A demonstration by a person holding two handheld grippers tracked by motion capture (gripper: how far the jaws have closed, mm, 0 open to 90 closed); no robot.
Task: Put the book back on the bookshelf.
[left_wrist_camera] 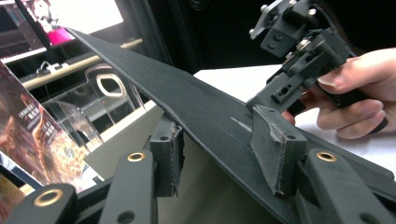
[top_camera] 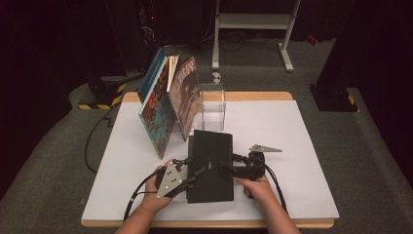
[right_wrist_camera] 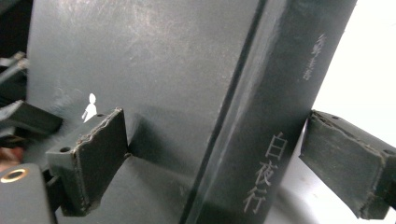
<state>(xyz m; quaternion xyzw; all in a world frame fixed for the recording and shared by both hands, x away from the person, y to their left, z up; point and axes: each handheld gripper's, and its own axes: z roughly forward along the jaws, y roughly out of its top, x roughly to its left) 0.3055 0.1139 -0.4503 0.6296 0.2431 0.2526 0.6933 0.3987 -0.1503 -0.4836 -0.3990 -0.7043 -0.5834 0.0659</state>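
Black pads [left_wrist_camera: 275,144] of left gripper [left_wrist_camera: 222,145] half closed, pinching lifted cover of black book [left_wrist_camera: 187,98], probably to open it. Right gripper [right_wrist_camera: 222,158] open astride spine, likely for steadying. Lying flat on white table [top_camera: 292,146], near leaning books [top_camera: 168,105].

A dim lab: white-topped table [top_camera: 292,146] on grey carpet, hazard-striped stand base [top_camera: 100,97] at ten o'clock, cables.
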